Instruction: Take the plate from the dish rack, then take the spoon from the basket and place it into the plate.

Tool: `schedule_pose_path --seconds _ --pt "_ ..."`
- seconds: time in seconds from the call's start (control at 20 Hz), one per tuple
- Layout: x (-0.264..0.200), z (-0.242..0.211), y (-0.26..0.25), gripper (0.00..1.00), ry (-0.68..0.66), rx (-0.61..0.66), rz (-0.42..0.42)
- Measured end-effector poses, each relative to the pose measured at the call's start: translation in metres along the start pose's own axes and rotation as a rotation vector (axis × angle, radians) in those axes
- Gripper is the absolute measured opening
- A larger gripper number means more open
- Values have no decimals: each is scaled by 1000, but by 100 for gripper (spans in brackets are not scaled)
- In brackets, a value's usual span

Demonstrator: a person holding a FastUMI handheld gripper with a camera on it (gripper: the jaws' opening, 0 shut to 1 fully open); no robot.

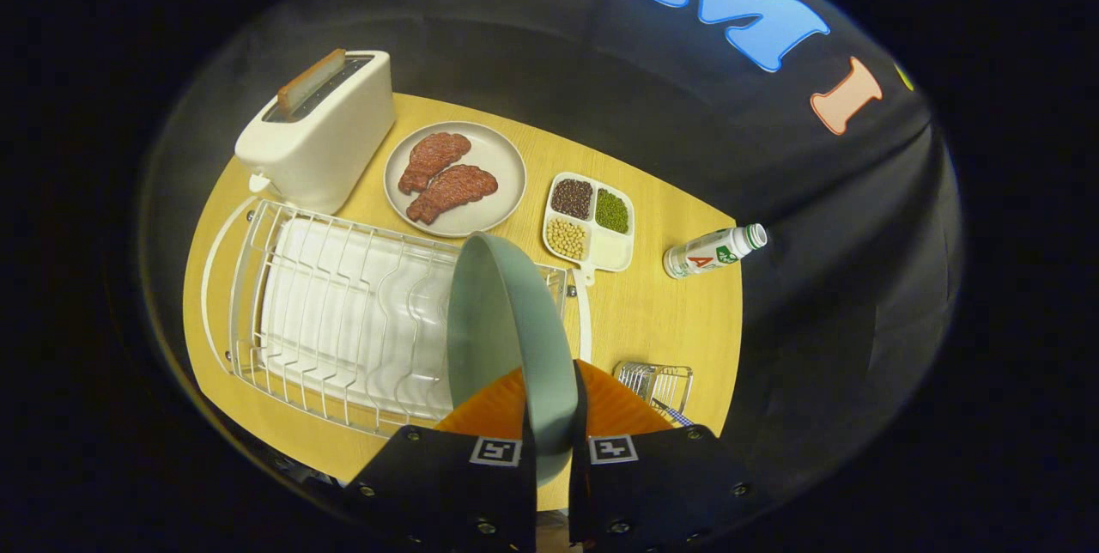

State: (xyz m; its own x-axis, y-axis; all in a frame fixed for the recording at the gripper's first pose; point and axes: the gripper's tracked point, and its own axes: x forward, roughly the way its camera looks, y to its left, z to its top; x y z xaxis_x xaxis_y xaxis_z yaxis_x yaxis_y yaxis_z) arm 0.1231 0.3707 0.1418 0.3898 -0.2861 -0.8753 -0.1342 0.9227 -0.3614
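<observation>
Pinching plate (506, 321) edge-on between closed jaws, holding it upright above rack (343, 312) for clearance; basket (657, 383) lying just right of jaws for spoon next.

Claw (554, 424) clamped on plate (506, 338)

The plate (506, 338) gripped between the fingers of the gripper (554, 450) is pale grey-green. The table (652, 312) is light wood-grain yellow. The dish rack (343, 312), left of the fingers, is white wire over a white tray. Beyond it, the toaster (322, 136) is cream with a brown toast slice (311, 82). The round dish (455, 179) is beige and carries two reddish-brown steaks (442, 175). The divided tray (590, 222) is cream, holding dark brown, green and pale yellow beans. The bottle (713, 251) is white with a green cap. The basket (657, 385) is silver wire.
</observation>
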Motion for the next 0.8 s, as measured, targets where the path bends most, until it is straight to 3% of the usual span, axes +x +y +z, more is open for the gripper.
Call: schedule_pose_path --seconds 0.3,0.5,0.8 --pt "-32 -17 -36 14 -74 128 147" --pt "-46 -51 -52 14 -78 234 314" --pt "-52 -105 -97 14 -99 342 431"
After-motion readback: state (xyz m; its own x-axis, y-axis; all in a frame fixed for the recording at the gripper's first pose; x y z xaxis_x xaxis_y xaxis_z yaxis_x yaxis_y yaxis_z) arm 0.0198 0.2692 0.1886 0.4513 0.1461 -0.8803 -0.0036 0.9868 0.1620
